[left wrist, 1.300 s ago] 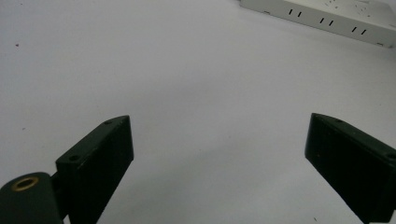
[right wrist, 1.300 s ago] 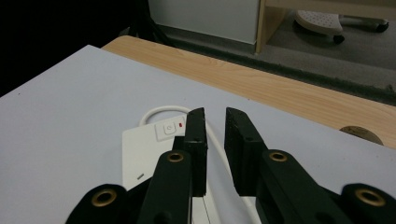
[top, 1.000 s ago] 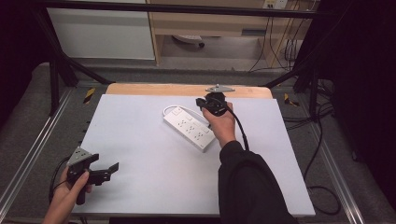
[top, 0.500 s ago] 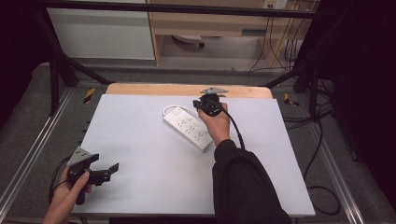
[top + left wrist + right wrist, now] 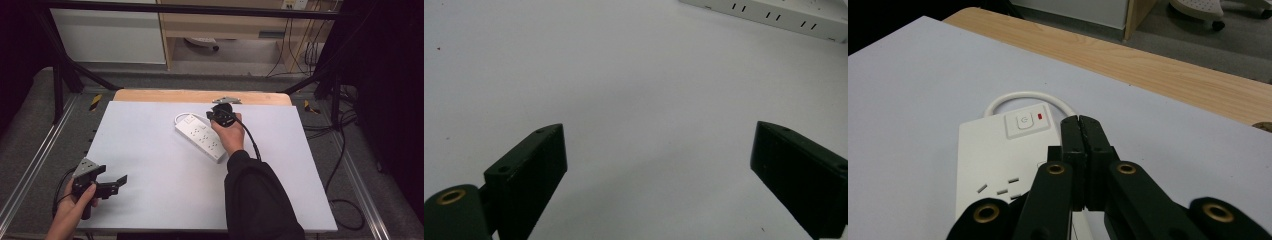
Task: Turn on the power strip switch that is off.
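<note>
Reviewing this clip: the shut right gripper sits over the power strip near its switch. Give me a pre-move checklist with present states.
1. right gripper jaws closed together with nothing between: ok.
2. Tips close beside the switch button at the cord end of the power strip: ok.
3. Tips touching the strip or the button: cannot tell.
4. Strip lying flat on the white table: ok.
5. left gripper open, apart from the strip, near the table's front left corner: ok.
6. Switch on or off: cannot tell.

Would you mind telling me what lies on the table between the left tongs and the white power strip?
Nothing: in the high view the stretch of white table between the left tongs and the power strip is bare.
</note>
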### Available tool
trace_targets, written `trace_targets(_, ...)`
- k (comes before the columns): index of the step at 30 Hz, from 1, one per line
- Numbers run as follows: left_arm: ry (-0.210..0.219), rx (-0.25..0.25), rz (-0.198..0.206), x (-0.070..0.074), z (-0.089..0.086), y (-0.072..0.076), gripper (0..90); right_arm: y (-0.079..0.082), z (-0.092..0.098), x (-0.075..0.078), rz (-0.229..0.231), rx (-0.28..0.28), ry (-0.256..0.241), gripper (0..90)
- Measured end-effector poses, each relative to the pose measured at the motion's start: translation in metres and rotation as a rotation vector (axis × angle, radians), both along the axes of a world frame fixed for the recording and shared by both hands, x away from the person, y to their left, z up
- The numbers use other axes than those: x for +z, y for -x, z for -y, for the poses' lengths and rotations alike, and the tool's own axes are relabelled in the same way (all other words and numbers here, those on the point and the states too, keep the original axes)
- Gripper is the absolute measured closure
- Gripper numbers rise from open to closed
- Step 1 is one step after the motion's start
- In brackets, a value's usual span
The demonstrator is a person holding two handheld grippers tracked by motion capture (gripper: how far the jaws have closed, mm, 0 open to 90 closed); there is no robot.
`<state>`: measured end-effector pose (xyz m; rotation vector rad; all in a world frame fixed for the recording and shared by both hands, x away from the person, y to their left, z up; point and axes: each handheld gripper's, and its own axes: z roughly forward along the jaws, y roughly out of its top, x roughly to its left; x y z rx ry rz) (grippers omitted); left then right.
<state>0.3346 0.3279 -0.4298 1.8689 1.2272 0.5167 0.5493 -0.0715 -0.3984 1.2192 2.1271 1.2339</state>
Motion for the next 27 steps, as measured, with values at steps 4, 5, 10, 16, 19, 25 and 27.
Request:
trace_targets(4,-0.003,0.004,-0.001,-0.001,0.000,0.000,8.1,-0.002,-0.003,-0.007,-0.014,-0.007,0.004,90.0)
trace_targets(5,-0.005,0.004,-0.001,-0.001,0.000,0.000,8.1,-0.002,-0.003,-0.007,-0.014,-0.007,0.004,90.0)
trace_targets(10,-0.007,0.001,0.000,0.000,0.000,0.000,8.2,-0.003,-0.007,-0.012,-0.018,-0.003,0.018,90.0)
trace_targets(16,-0.006,0.000,0.001,-0.001,0.001,0.000,8.2,-0.005,-0.008,-0.016,-0.021,-0.006,0.022,90.0)
trace_targets(19,-0.010,-0.002,-0.003,-0.001,0.001,0.000,8.2,-0.005,-0.009,-0.018,-0.020,-0.013,0.023,90.0)
trace_targets(25,-0.013,-0.004,-0.006,-0.001,0.001,0.000,8.2,-0.004,-0.012,-0.023,-0.016,-0.010,0.025,90.0)
trace_targets(27,-0.015,-0.005,-0.007,-0.001,0.001,0.000,8.2,-0.003,-0.013,-0.024,-0.014,-0.010,0.031,90.0)
